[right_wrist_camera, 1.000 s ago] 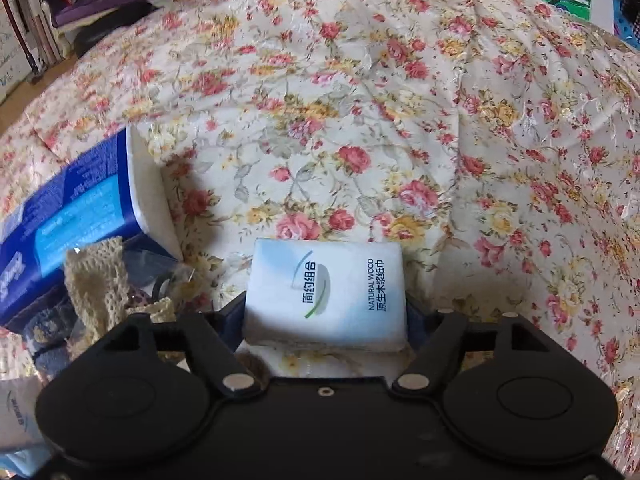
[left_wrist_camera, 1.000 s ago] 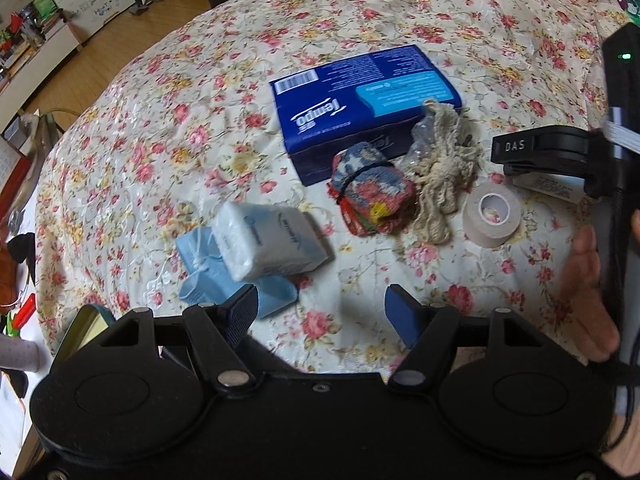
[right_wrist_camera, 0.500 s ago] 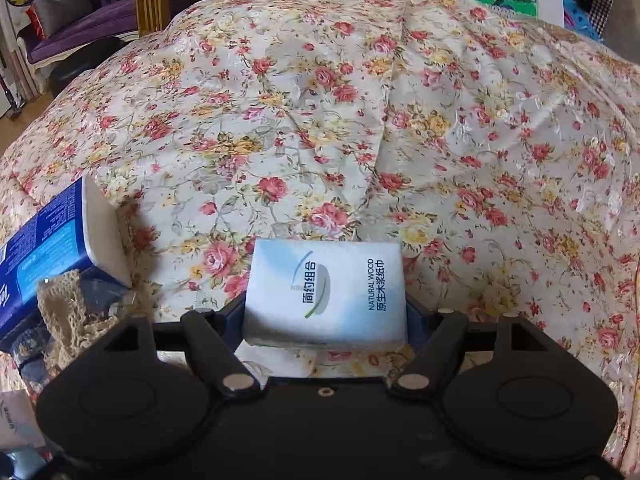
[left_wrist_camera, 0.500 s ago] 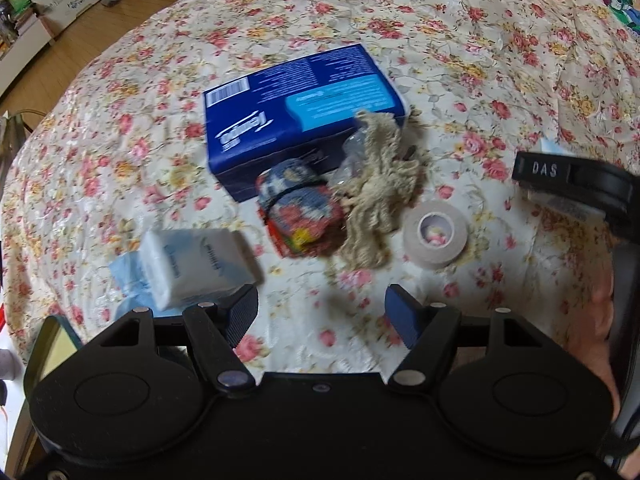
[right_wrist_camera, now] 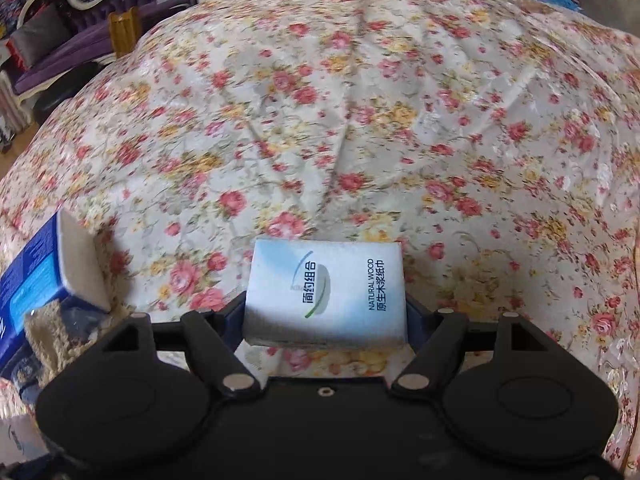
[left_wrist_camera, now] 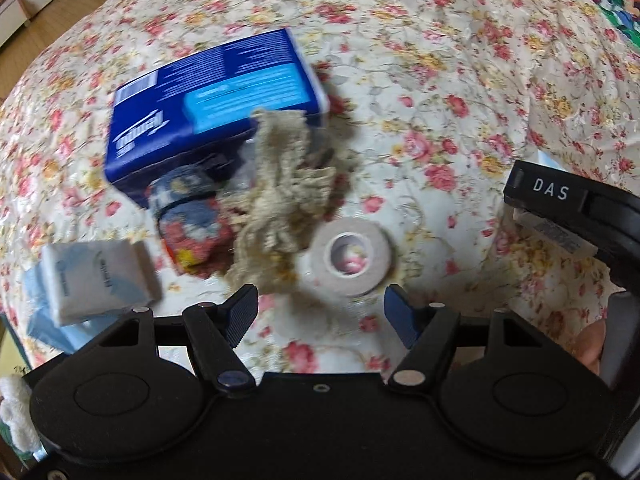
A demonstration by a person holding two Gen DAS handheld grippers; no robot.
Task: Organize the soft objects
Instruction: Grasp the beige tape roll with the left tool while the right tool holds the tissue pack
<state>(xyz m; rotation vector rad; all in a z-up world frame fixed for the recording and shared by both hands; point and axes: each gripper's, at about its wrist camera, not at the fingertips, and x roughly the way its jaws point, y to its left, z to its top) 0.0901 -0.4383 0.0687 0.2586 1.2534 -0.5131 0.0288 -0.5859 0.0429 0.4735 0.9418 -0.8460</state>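
Floral cloth (right_wrist_camera: 360, 128) covered the whole surface, with wooden floor (left_wrist_camera: 60, 4) seen beyond its far left edge. From the left claw (left_wrist_camera: 320, 312), which stood open and empty, a tape roll (left_wrist_camera: 351, 258) was seen just ahead, a crocheted bundle (left_wrist_camera: 284, 188) and blue tissue box (left_wrist_camera: 212, 100) further ahead, and a small tissue pack (left_wrist_camera: 96, 276) to its left. Only the right view showed a purple sofa (right_wrist_camera: 80, 40) and the right claw (right_wrist_camera: 326, 312) closed on a white tissue pack (right_wrist_camera: 326, 292).
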